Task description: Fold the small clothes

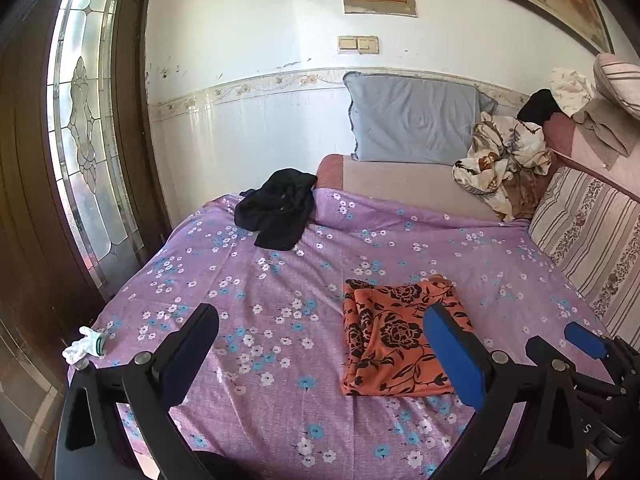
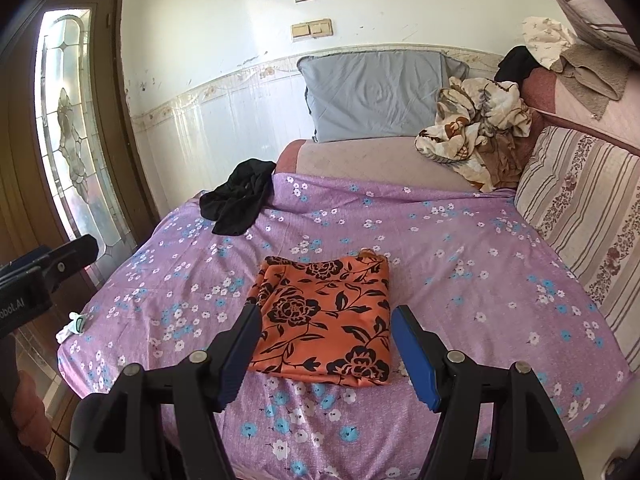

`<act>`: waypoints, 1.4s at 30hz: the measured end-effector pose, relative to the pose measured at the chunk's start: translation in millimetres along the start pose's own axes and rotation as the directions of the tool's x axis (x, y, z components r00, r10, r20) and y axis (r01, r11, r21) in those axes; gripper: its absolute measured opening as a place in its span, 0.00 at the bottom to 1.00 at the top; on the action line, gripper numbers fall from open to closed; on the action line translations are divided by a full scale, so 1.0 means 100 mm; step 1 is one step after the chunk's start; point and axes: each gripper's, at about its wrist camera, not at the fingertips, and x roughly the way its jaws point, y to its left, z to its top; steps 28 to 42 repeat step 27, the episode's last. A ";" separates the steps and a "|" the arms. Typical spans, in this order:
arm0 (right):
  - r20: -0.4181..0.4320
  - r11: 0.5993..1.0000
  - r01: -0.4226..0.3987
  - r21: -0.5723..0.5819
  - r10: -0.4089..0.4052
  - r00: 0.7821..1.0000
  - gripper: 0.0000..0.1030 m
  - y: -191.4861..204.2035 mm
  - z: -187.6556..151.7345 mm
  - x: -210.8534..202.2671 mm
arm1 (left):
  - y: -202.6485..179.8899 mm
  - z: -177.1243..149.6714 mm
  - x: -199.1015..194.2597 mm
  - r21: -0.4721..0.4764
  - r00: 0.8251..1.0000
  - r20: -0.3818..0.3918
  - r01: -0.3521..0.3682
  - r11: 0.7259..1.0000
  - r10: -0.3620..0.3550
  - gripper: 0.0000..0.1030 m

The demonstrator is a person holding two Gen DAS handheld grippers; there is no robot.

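Nearest, right gripper [image 2: 320, 344]: we see its fingers spread wide and empty, straddling the near edge of the orange floral cloth [image 2: 324, 316].
Left gripper [image 1: 320, 348]: released too, holding nothing; the cloth lies to its right.
Cloth: folded on the bed [image 2: 460, 280], long axis running near to far.
Nearer arm: the right, we judge.
Far left: black garment [image 2: 238, 204], still crumpled.
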 end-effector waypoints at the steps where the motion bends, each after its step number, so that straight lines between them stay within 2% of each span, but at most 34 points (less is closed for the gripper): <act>1: -0.004 1.000 -0.002 -0.004 0.002 1.000 0.69 0.01 0.00 0.01 | 0.00 0.00 0.01 -0.002 1.000 -0.001 0.002 1.000 -0.002 0.99; 18: -0.001 0.995 -0.002 -0.097 0.002 1.000 0.69 0.22 0.10 0.14 | 0.15 0.04 0.22 -0.046 0.998 -0.037 0.046 0.998 -0.048 0.99; 22: 0.004 0.994 -0.008 -0.106 0.009 1.000 0.69 0.24 0.20 0.19 | 0.19 0.08 0.25 -0.078 0.997 0.016 0.071 0.994 -0.070 0.99; 25: 0.013 0.994 -0.003 -0.111 0.005 1.000 0.69 0.19 0.30 0.29 | 0.17 0.15 0.35 -0.069 0.998 0.048 0.034 0.997 -0.031 0.99; 27: 0.015 0.995 0.022 -0.101 -0.020 1.000 0.69 0.08 0.36 0.42 | 0.17 0.19 0.51 -0.069 1.000 0.020 0.021 0.997 -0.019 0.99; 42: 0.015 0.995 0.022 -0.101 -0.020 1.000 0.69 0.08 0.36 0.42 | 0.17 0.19 0.51 -0.069 1.000 0.020 0.021 0.997 -0.019 0.99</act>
